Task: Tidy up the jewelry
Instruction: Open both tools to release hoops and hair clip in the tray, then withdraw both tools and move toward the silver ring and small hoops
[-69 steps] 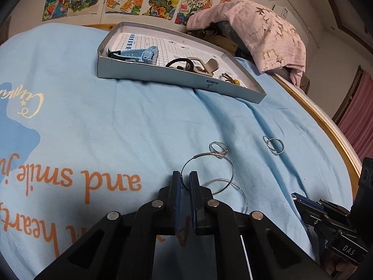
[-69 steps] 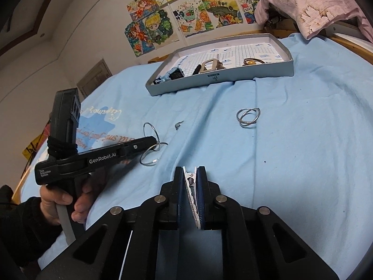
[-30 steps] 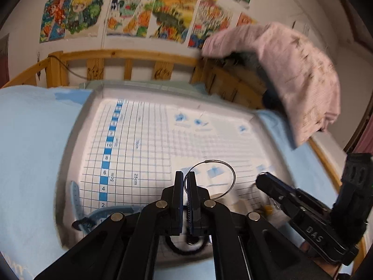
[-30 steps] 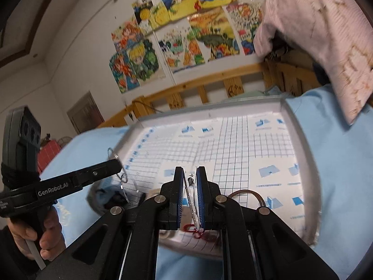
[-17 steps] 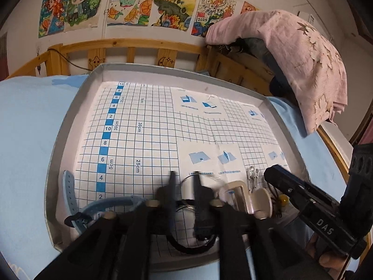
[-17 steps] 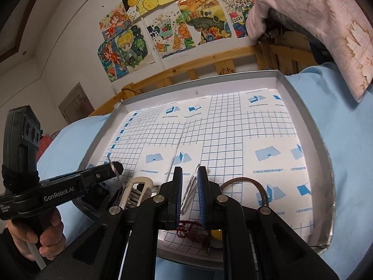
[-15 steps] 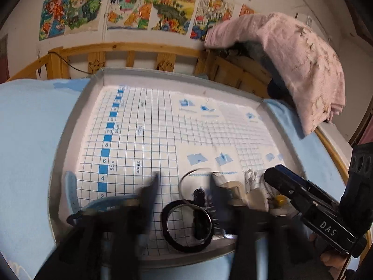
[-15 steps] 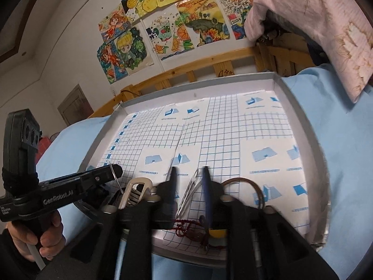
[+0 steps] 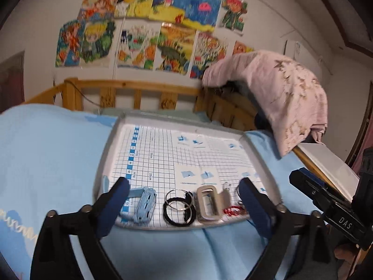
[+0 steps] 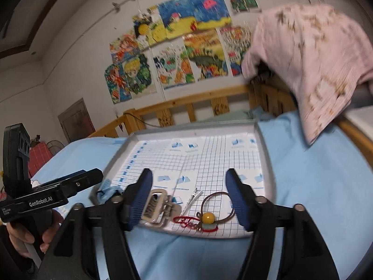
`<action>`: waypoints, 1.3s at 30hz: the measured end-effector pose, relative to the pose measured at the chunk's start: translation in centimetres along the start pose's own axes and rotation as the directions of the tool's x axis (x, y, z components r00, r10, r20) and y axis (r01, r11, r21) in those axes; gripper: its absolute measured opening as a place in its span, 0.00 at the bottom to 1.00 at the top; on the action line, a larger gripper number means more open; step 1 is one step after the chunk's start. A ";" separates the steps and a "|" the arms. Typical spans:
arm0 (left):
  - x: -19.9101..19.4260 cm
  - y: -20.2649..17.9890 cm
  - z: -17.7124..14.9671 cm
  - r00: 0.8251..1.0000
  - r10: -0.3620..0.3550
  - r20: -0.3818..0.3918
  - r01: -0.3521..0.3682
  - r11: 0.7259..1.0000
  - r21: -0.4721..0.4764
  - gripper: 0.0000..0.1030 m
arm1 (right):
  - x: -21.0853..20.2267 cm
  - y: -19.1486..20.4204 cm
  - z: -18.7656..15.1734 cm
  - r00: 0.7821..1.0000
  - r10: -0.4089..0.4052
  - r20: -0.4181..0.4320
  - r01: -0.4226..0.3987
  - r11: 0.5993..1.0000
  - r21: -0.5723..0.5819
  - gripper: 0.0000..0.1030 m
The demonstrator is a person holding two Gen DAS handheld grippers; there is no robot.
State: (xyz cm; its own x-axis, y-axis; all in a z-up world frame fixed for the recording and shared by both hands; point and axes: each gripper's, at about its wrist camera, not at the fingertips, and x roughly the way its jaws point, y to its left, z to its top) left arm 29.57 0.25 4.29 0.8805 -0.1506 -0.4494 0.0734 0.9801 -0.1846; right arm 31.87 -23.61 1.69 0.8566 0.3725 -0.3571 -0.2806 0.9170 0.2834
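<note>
Both grippers hang wide and empty over the tray's (image 9: 109, 144) near edge. In the left gripper's (image 9: 184, 186) view lie a blue clip (image 9: 145, 204), a silver hoop (image 9: 178, 199) on a black band (image 9: 178, 212), and a beige buckle (image 9: 208, 204). Under the right gripper (image 10: 188, 182): a hairpin (image 10: 192, 198), a yellow bead (image 10: 207, 217).

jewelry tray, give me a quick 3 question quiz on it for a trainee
1. True or false: the left gripper has its jaws wide open with nothing between them.
2. Multiple choice: the thin silver hoop lies A) on the blue sheet, B) in the tray overlapping the black hair tie, C) in the right gripper.
3. Fill in: the yellow bead sits on the ____ hair tie.

Key: 1 true; 2 B; 3 brown
</note>
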 end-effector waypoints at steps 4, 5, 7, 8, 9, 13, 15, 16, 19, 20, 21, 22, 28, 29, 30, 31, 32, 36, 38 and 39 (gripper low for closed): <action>-4.1 -0.5 -1.1 0.996 0.021 0.091 -0.023 1.000 0.014 1.00 | -4.0 1.2 0.2 0.999 -0.001 0.043 0.002 0.999 -0.043 0.77; -5.1 -0.7 -1.5 0.994 0.025 0.108 -0.027 0.999 0.017 1.00 | -5.3 1.5 0.1 0.998 0.000 0.059 0.003 0.998 -0.057 0.82; -6.9 -1.0 -2.1 0.990 0.042 0.135 -0.046 0.999 0.022 1.00 | -7.5 2.1 -0.1 0.996 0.003 0.085 0.004 0.997 -0.078 0.88; -7.9 -1.1 -2.4 0.987 0.051 0.149 -0.056 0.998 0.023 1.00 | -8.3 2.3 -0.1 0.996 0.004 0.094 0.004 0.996 -0.084 0.89; -9.0 -1.1 -2.8 0.985 0.057 0.163 -0.061 0.998 0.020 1.00 | -9.4 2.5 -0.2 0.995 0.005 0.105 0.004 0.996 -0.090 0.90; -12.3 -1.2 -4.2 0.978 0.072 0.197 -0.076 0.997 0.013 1.00 | -12.9 3.3 -0.8 0.990 0.015 0.137 -0.001 0.995 -0.096 0.92; -13.9 -1.5 -4.9 0.976 0.074 0.205 -0.078 0.997 0.014 1.00 | -14.7 3.8 -1.1 0.988 0.019 0.152 -0.004 0.995 -0.099 0.93; -14.6 -1.7 -5.2 0.975 0.076 0.208 -0.081 0.997 0.014 1.00 | -15.6 4.0 -1.3 0.987 0.020 0.159 -0.004 0.995 -0.102 0.93; -16.9 -2.2 -6.5 0.971 0.086 0.223 -0.093 0.995 0.022 1.00 | -18.3 4.5 -2.2 0.984 0.026 0.178 -0.006 0.994 -0.112 0.94; -17.6 -2.3 -6.9 0.971 0.086 0.224 -0.094 0.995 0.024 1.00 | -18.9 4.8 -2.5 0.983 0.026 0.182 -0.005 0.993 -0.114 0.94; -18.4 -2.3 -7.3 0.971 0.086 0.223 -0.093 0.995 0.020 1.00 | -19.7 5.1 -2.9 0.982 0.026 0.187 -0.004 0.993 -0.116 0.94; -19.0 -2.4 -7.8 0.971 0.086 0.224 -0.091 0.996 0.014 1.00 | -20.5 5.2 -3.2 0.981 0.027 0.191 -0.004 0.993 -0.117 0.94; -22.7 -2.5 -10.5 0.971 0.090 0.223 -0.095 0.995 0.010 1.00 | -24.7 5.9 -6.3 0.978 0.012 0.206 0.011 0.994 -0.110 0.98; -23.3 -2.5 -11.0 0.971 0.090 0.220 -0.094 0.995 0.011 1.00 | -25.2 6.0 -6.8 0.978 0.010 0.206 0.013 0.994 -0.107 0.98; -23.9 -2.5 -11.6 0.972 0.091 0.218 -0.095 0.995 0.008 1.00 | -25.7 6.1 -7.3 0.978 0.007 0.206 0.015 0.994 -0.105 0.98; -24.3 -2.5 -12.1 0.972 0.091 0.218 -0.093 0.996 0.003 1.00 | -26.3 6.1 -7.8 0.978 0.003 0.209 0.019 0.995 -0.103 0.98; -24.9 -2.4 -12.7 0.972 0.086 0.220 -0.087 0.996 -0.004 1.00 | -26.9 6.2 -8.4 0.977 -0.002 0.211 0.024 0.994 -0.102 0.98; -27.0 -2.6 -14.8 0.967 0.096 0.237 -0.103 0.995 0.017 1.00 | -29.3 6.4 -10.4 0.975 -0.016 0.223 0.037 0.995 -0.092 0.98; -27.9 -2.7 -15.7 0.965 0.099 0.242 -0.107 0.994 0.020 1.00 | -30.4 6.6 -11.2 0.974 -0.022 0.225 0.043 0.995 -0.090 0.98; -28.3 -2.7 -16.2 0.965 0.100 0.243 -0.108 0.994 0.019 1.00 | -30.9 6.6 -11.7 0.974 -0.026 0.223 0.047 0.995 -0.090 0.98</action>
State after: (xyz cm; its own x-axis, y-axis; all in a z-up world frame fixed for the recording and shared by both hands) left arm -3.13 -0.26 3.40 0.9707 -0.0155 -0.2398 -0.0135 0.9928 -0.1187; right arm -1.53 -27.37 4.24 0.9386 0.3072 -0.1569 -0.2777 0.9428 0.1847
